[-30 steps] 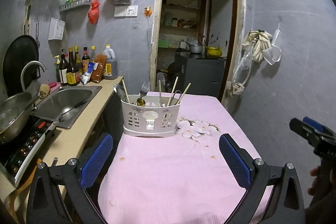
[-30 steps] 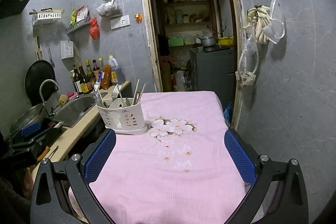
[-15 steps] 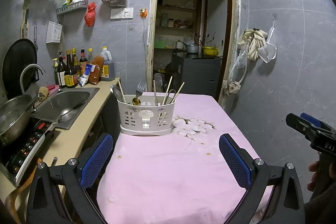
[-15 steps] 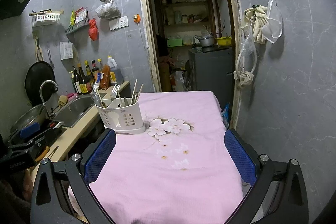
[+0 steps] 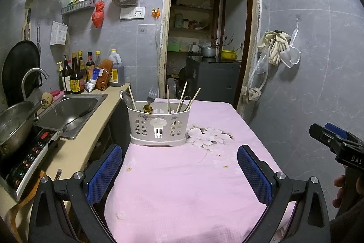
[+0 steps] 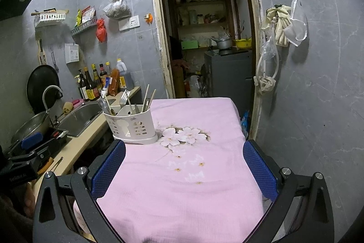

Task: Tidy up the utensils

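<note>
A white slotted utensil caddy stands on the far left part of the pink-clothed table; it also shows in the right wrist view. It holds chopsticks, a fork, spoons and other utensils. My left gripper is open and empty, well short of the caddy. My right gripper is open and empty over the table's near half. Each gripper shows at the edge of the other's view.
A counter on the left holds a steel sink, an induction cooker with a pot, and sauce bottles. An open doorway lies behind the table. Gloves and bags hang on the right wall.
Both grippers have drawn back and risen slightly, so the caddy looks a little farther off. Both stay open and empty.
</note>
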Demonstrator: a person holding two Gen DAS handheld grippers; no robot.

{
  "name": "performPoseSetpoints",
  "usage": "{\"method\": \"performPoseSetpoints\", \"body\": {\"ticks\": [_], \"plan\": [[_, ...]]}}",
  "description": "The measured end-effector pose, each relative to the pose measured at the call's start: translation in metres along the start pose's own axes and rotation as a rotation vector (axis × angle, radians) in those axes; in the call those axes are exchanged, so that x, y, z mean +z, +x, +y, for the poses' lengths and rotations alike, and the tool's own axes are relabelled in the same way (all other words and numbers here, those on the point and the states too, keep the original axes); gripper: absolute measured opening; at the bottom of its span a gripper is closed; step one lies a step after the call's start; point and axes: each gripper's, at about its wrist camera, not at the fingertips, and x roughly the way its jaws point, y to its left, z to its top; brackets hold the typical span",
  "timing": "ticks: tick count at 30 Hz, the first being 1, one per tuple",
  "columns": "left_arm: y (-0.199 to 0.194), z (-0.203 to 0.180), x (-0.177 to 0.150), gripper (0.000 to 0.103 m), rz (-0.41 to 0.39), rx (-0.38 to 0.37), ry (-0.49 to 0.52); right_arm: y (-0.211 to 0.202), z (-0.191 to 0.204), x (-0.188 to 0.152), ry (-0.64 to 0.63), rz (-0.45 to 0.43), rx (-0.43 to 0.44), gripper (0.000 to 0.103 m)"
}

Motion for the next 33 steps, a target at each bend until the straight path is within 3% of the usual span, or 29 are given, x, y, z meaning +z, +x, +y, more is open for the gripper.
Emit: {"method": "performPoseSetpoints", "body": {"ticks": [33], "plan": [[0.0, 0.01, -0.001, 0.102, 0.0, -0.003, -0.009, 0.001, 0.011, 0.002, -0.009, 0.005, 0.001, 0.101]]}}
